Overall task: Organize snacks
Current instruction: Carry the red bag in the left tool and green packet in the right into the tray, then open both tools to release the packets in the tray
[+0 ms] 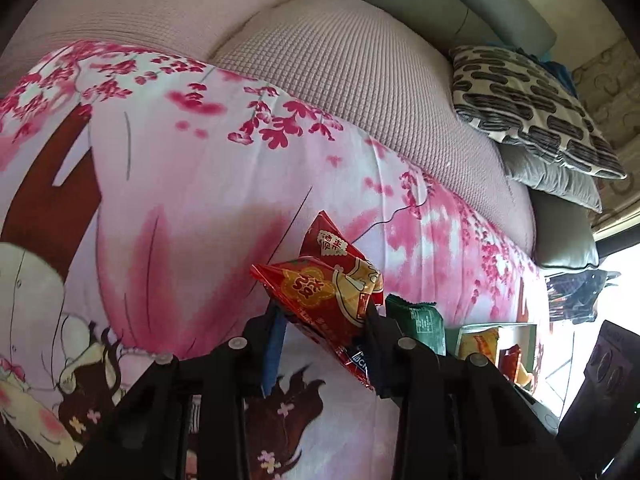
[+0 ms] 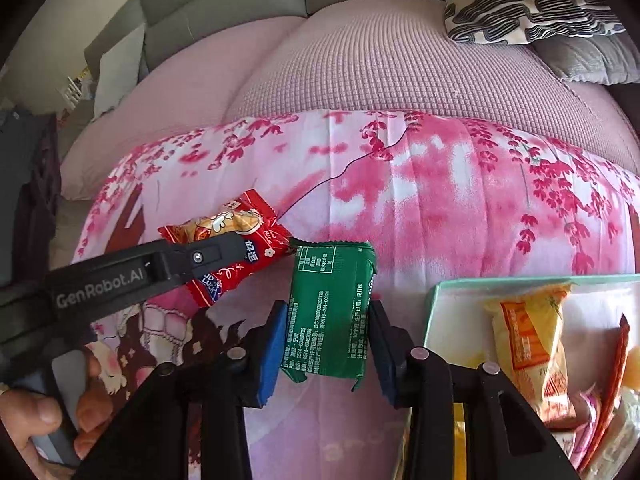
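My left gripper (image 1: 326, 320) pinches the red snack packet (image 1: 324, 280); my right gripper (image 2: 328, 332) clamps the green snack packet (image 2: 330, 312) beside the snack-filled tray (image 2: 434, 300) on the floral blanket (image 2: 440, 200).

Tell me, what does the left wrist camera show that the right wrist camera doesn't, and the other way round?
Only the left wrist view looks along the left gripper from behind, showing both its fingers pinching the red snack packet.

Only the right wrist view shows a person's hand gripping the handle, the right gripper closed on the green snack packet, and clearly the yellow packet inside the tray.

Both show the red and green packets, the tray, the pink blossom-print blanket and the black-and-white patterned cushion.
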Demonstrator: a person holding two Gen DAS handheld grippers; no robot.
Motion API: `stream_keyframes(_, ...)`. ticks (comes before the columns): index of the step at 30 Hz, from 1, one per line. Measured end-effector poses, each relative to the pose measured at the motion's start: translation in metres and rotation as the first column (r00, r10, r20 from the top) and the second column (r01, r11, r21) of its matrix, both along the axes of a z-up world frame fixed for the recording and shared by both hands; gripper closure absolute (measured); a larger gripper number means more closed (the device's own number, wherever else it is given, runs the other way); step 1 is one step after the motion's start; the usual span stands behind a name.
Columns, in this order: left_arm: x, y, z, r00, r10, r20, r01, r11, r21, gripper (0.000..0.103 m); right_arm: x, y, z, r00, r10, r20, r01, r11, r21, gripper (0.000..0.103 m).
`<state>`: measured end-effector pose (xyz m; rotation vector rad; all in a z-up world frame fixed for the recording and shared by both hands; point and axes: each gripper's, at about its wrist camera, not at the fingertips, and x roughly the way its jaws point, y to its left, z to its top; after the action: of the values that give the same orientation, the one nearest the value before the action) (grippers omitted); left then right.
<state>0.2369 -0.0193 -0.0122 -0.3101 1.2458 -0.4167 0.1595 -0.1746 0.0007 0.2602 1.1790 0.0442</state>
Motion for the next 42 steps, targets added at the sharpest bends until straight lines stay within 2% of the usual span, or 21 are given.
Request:
stream_keyframes(6,-0.040,0.009,0.033,0.997,0.040,0.070,-0.035,0.998,-0.060,0.067,-0.046,-0.002,0.038,0.996,-0.003,0.086,-0.002,0.999,0.054,0.061)
stream_keyframes(11,-0.077,-0.001,0.059,0.992,0.013,0.125,-0.001,0.996,-0.094,0.067,-0.092,-0.019,0.063,0.987,-0.053,0.153,0.042,0.997,0.070,0.061)
stream_keyframes(13,-0.092,-0.012,0.066,0.990,-0.019,0.139,0.034,0.994,-0.106,0.067,-0.111,-0.035,0.068,0.981,-0.097,0.166,0.089,0.994,0.056,0.061)
stream_keyframes(16,-0.111,-0.035,0.071,0.986,-0.076,0.147,0.094,0.989,-0.114,0.067,-0.140,-0.061,0.074,0.974,-0.153,0.167,0.157,0.987,-0.013,0.061)
stream_keyframes(19,-0.122,-0.059,0.071,0.981,-0.131,0.142,0.148,0.982,-0.115,0.067,-0.161,-0.088,0.071,0.966,-0.211,0.151,0.221,0.974,-0.049,0.061)
stream_keyframes(24,-0.137,-0.106,0.066,0.965,-0.232,0.120,0.243,0.966,-0.088,0.067,-0.183,-0.126,0.054,0.955,-0.281,0.095,0.286,0.957,-0.042,0.061)
stream_keyframes(28,-0.148,-0.135,0.054,0.952,-0.291,0.092,0.297,0.953,-0.056,0.067,-0.191,-0.139,0.040,0.951,-0.302,0.070,0.304,0.953,-0.019,0.061)
stream_keyframes(33,-0.153,-0.151,0.037,0.948,-0.315,0.049,0.316,0.949,-0.015,0.066,-0.189,-0.142,0.029,0.954,-0.297,0.047,0.299,0.954,-0.030,0.061)
stream_keyframes(37,-0.157,-0.149,0.036,0.951,-0.307,0.032,0.307,0.952,-0.004,0.054,-0.189,-0.139,0.022,0.955,-0.295,0.025,0.296,0.955,-0.030,0.061)
stream_keyframes(39,-0.159,-0.147,0.038,0.953,-0.301,0.034,0.301,0.954,0.001,0.042,-0.190,-0.138,0.022,0.956,-0.292,0.023,0.292,0.956,-0.036,0.060)
stream_keyframes(42,-0.167,-0.141,0.044,0.951,-0.306,0.045,0.306,0.952,-0.001,0.035,-0.192,-0.137,0.023,0.956,-0.292,0.020,0.292,0.955,-0.054,0.055)
